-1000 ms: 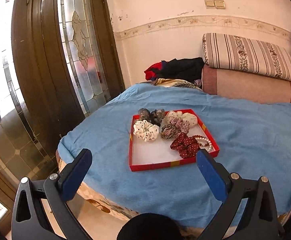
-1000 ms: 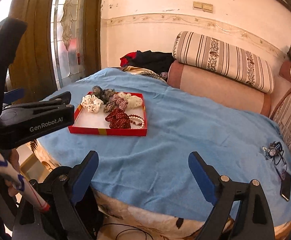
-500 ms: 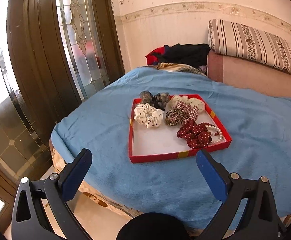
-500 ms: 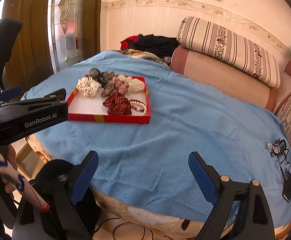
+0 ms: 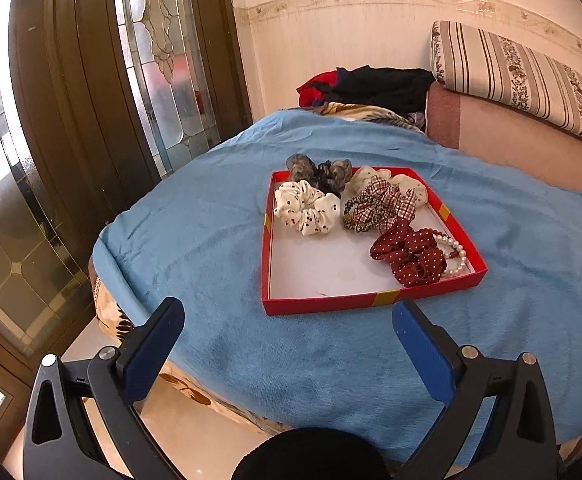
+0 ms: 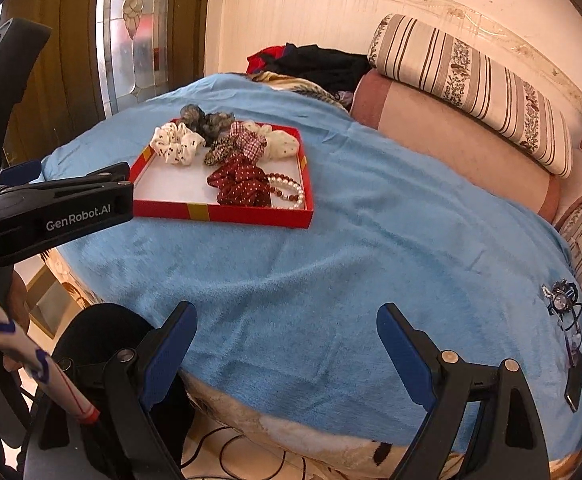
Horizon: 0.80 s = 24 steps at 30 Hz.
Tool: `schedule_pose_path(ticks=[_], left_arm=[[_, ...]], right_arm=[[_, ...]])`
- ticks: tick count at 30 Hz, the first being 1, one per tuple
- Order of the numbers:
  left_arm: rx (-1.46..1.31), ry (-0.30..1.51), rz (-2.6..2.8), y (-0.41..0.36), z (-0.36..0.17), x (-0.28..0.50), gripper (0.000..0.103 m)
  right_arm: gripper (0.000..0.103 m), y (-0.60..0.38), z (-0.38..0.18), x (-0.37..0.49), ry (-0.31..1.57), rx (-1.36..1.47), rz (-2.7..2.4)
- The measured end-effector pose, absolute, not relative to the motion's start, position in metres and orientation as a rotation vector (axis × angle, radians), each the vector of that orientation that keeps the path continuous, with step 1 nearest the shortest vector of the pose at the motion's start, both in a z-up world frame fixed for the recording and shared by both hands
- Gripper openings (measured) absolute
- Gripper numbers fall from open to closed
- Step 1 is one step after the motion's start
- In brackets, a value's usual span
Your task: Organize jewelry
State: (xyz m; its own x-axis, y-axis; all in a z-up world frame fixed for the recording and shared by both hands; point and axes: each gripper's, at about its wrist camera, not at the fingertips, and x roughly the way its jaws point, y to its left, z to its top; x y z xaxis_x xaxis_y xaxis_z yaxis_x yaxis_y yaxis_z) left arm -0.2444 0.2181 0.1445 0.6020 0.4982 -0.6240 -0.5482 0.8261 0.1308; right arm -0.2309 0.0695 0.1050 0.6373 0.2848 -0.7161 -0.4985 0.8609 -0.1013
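Observation:
A red tray (image 5: 323,305) (image 6: 227,214) lies on a blue blanket. It holds several scrunchies: a white dotted one (image 5: 306,208) (image 6: 176,144), a dark red dotted one (image 5: 409,256) (image 6: 240,182), a checked one (image 5: 387,200), a grey one (image 5: 317,169). A pearl and red bead bracelet (image 5: 453,254) (image 6: 287,190) lies beside the red scrunchie. My left gripper (image 5: 287,320) is open and empty, just before the tray's near edge. My right gripper (image 6: 287,330) is open and empty, over the blanket near its front edge. The left gripper's body (image 6: 55,216) shows in the right wrist view.
A dark wooden door with glass panels (image 5: 91,120) stands left of the bed. Striped and pink bolsters (image 6: 471,80) and dark clothes (image 5: 375,86) lie at the back. Keys and a small dark object (image 6: 567,320) lie on the blanket's right edge. Cables (image 6: 251,452) lie on the floor.
Both grippers have moved forward toward the bed and tray. The tray looks larger and closer in both views. Both stay open.

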Motion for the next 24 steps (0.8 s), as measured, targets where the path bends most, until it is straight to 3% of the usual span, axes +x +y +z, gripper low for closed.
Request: schedule_pose_path(ticks=[24], left_arm=[[-0.045, 0.706, 0.607, 0.2143, 0.1422, -0.2396, 0.103]], right_arm=[[0.094, 0.0658, 0.0950, -0.2221, 0.797, -0.306, 0.431]])
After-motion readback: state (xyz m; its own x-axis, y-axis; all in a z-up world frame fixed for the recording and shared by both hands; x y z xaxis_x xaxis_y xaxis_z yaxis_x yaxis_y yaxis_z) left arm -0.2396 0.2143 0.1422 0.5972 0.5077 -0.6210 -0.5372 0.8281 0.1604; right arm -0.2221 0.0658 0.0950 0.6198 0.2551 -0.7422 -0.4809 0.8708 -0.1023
